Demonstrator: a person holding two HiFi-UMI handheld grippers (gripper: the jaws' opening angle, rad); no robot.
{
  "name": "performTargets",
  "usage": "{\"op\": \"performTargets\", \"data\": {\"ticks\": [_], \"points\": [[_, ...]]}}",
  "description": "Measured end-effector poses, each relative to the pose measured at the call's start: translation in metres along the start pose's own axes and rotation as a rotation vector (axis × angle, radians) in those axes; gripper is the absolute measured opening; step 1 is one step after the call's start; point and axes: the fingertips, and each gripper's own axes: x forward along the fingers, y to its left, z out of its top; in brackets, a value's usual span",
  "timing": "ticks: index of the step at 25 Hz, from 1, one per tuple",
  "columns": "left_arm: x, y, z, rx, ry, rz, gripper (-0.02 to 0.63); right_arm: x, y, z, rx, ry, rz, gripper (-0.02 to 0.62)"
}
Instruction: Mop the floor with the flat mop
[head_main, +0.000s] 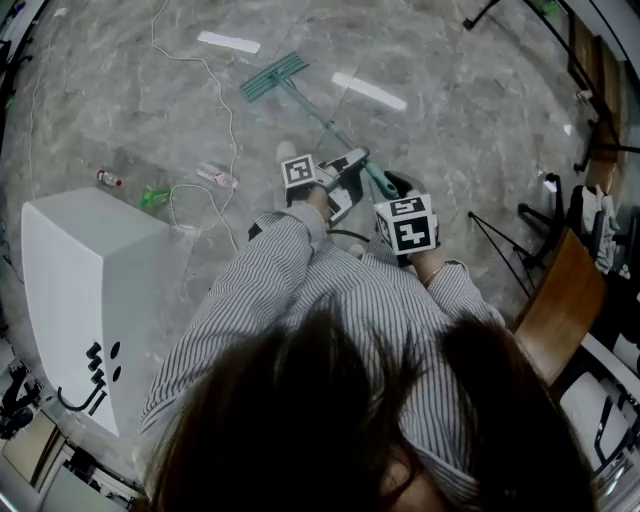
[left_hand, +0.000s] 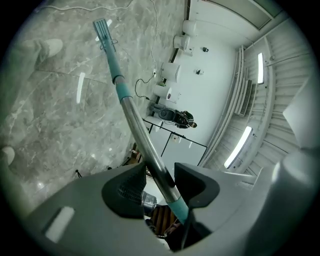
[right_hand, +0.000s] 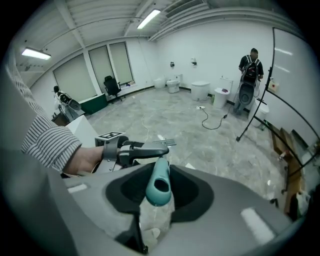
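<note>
The flat mop lies out ahead of me, its teal head (head_main: 274, 76) flat on the grey marble floor and its pole (head_main: 335, 133) slanting back to my hands. My left gripper (head_main: 348, 168) is shut on the silver pole (left_hand: 141, 141), just above a teal sleeve; in the left gripper view the mop head (left_hand: 103, 31) shows far down the pole. My right gripper (head_main: 392, 187) is shut on the teal handle end (right_hand: 159, 183), behind the left gripper (right_hand: 134, 151). Both hands come out of striped sleeves.
A white box (head_main: 90, 300) stands to my left. A white cable (head_main: 215, 120), small bottles (head_main: 217, 177) and a green scrap (head_main: 153, 197) lie on the floor near it. A wooden board (head_main: 560, 300) and tripod stand (head_main: 500, 240) are at the right. A person (right_hand: 250, 70) stands far off.
</note>
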Motion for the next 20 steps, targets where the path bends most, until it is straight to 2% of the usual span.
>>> {"op": "performTargets", "data": {"ticks": [5, 11, 17, 20], "points": [[0.003, -0.061, 0.131, -0.017, -0.005, 0.018, 0.185, 0.073, 0.016, 0.125, 0.013, -0.030, -0.034, 0.110], [-0.005, -0.134, 0.285, 0.030, 0.022, 0.079, 0.195, 0.162, 0.052, 0.270, -0.024, -0.041, -0.023, 0.110], [-0.016, -0.181, 0.440, 0.111, -0.062, 0.143, 0.198, 0.246, 0.079, 0.397, -0.116, -0.035, -0.011, 0.110], [-0.012, -0.217, 0.485, 0.074, -0.122, 0.114, 0.198, 0.276, 0.085, 0.448, -0.180, -0.029, 0.005, 0.110]]}}
